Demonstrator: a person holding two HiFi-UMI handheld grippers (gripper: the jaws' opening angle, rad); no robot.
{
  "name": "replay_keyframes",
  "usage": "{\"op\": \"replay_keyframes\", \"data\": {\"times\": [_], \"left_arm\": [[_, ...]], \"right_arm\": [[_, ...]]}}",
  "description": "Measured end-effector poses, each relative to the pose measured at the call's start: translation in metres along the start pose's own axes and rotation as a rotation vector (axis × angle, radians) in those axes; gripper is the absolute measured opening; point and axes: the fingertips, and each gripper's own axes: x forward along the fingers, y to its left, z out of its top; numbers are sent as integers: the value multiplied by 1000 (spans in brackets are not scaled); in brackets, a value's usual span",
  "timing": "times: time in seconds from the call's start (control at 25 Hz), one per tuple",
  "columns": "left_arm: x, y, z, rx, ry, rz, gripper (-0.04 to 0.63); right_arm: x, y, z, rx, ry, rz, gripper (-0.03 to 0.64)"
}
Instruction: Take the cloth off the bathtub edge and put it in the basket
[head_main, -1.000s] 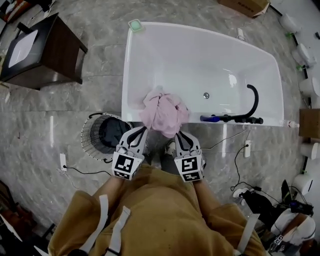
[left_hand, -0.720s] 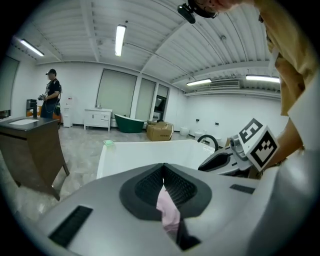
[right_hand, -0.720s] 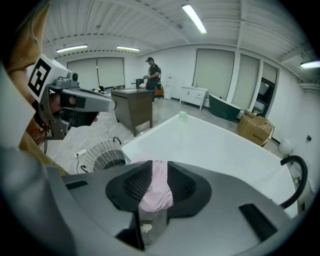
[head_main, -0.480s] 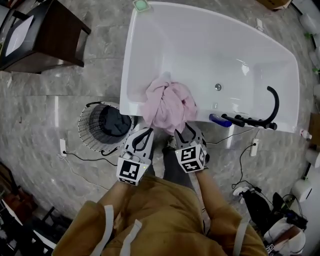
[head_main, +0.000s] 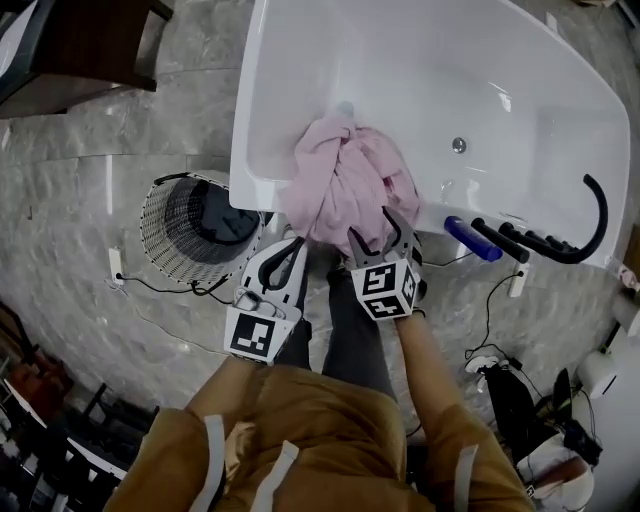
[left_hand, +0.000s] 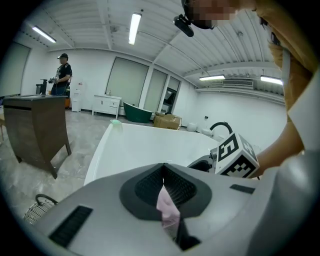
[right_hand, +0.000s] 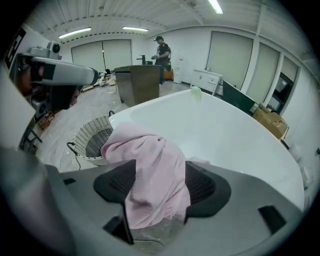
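Cloth (head_main: 345, 185) lay draped over bathtub (head_main: 430, 80) edge, near basket (head_main: 158, 250) | left gripper (head_main: 292, 243) pinched a pink fold | right gripper (head_main: 377, 226) jaws just swung wide, cloth loose between them

light is cast evenly by strip lights (left_hand: 135, 27) high above the jaws; glare is seen on the tub (head_main: 520, 110) beyond them. edges are bent and darkened.

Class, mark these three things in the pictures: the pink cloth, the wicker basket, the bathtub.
pink cloth (head_main: 345, 190): head view, middle of the bunched fabric.
wicker basket (head_main: 155, 238): head view, its mesh wall.
bathtub (head_main: 400, 70): head view, bare inner floor.
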Motion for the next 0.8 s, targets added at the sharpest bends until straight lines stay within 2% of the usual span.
{"op": "replay_keyframes", "data": {"times": [0.16, 0.28, 0.44, 0.56, 0.64, 0.8], "left_arm": [[7, 12, -13, -13, 6, 10, 8], [8, 15, -20, -30, 7, 11, 8], [6, 22, -28, -54, 19, 16, 8], [9, 26, -32, -54, 23, 15, 8], [12, 25, -29, -46, 18, 9, 8], [9, 19, -8, -34, -8, -3, 8]], "right_arm": [[29, 1, -20, -6, 72, 2, 348], [45, 2, -26, -17, 98, 9, 348], [47, 7, -23, -82, 73, 32, 343], [45, 19, -20, -125, 58, 46, 208], [43, 23, -19, -79, 51, 55, 60], [25, 13, -1, 137, 21, 104, 46]]}}
